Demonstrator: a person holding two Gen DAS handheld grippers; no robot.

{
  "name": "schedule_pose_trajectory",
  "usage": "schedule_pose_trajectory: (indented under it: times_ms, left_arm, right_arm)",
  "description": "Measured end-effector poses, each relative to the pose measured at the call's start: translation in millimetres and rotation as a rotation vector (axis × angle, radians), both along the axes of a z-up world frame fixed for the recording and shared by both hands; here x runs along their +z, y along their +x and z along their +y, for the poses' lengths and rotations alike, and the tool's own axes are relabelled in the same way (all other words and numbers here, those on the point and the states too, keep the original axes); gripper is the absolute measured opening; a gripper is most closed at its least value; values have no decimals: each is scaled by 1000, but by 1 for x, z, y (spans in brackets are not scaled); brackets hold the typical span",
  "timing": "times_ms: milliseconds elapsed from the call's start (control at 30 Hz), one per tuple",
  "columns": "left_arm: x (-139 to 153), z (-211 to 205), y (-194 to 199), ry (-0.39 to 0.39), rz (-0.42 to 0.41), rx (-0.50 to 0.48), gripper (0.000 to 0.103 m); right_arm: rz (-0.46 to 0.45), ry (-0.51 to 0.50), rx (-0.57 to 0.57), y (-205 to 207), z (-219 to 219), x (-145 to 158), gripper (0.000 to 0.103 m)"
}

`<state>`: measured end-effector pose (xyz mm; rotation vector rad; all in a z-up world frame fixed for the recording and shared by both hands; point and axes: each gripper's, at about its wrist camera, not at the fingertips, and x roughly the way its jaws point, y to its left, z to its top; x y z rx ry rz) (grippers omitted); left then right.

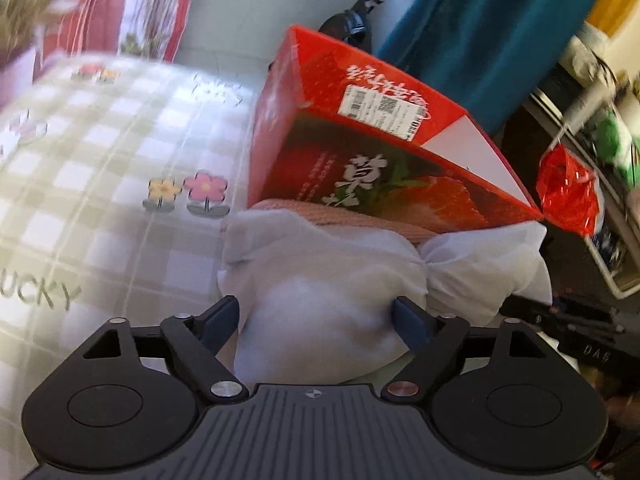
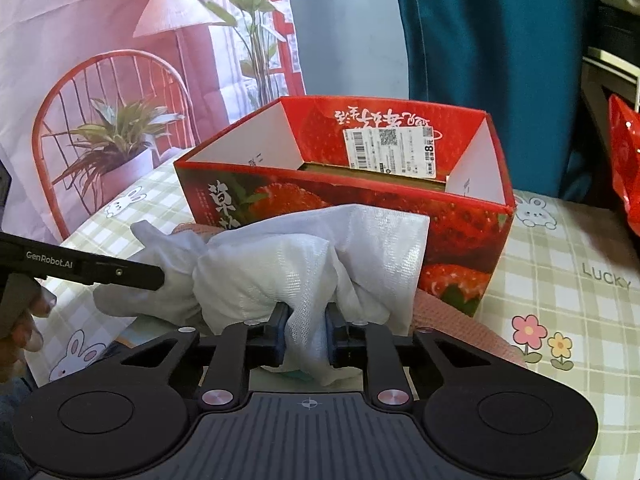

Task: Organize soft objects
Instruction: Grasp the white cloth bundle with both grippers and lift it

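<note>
White cloth bundle pinched at lower centre, in front of the red box.

Mid-step, by the look of it: getting the white cloth bundle (image 2: pixel 280 264) off the checked desk (image 2: pixel 560 264) and toward the open strawberry box (image 2: pixel 400 208) just behind it. Right hand-held gripper (image 2: pixel 306 340) pressed together on a fold of the cloth; left hand-held gripper (image 1: pixel 316 316) spread wide, blue pads either side of the bundle, not squeezing. Next move likely calls for a lift clear of the near box wall, then a drop inside. Cloth thin, crumpled, knotted at one end, lying partly over a pink knitted piece (image 2: pixel 460 320).
</note>
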<state>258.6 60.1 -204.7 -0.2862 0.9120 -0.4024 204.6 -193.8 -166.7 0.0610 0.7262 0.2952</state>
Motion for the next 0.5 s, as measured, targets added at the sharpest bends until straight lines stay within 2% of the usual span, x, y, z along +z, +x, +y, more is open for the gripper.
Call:
schedule_pose_trajectory:
  times_ms: [100,167,200,233,333,500]
  left_arm:
    - [-9,5,4,-96,61,14,81]
    - [-7,3,4,-109,65,3,62]
    - [-4,0,4,-89,56,-9,48]
    - [0,-3,3,-56,41,-22,40]
    - [16,-9,-1,9,-13,-41,33]
    - [50,-9,-12,25,-112,-31,32]
  right_arm:
    - [9,10,1,2,0,-3,14]
    - [13,20,0,4,2,-4,12]
    - [14,24,0,4,4,-4,11]
    - [12,31,2,4,5,-3,11]
    - [-3,48,23,1,7,3,8]
    - [-63,98,47,-5,5,25,5]
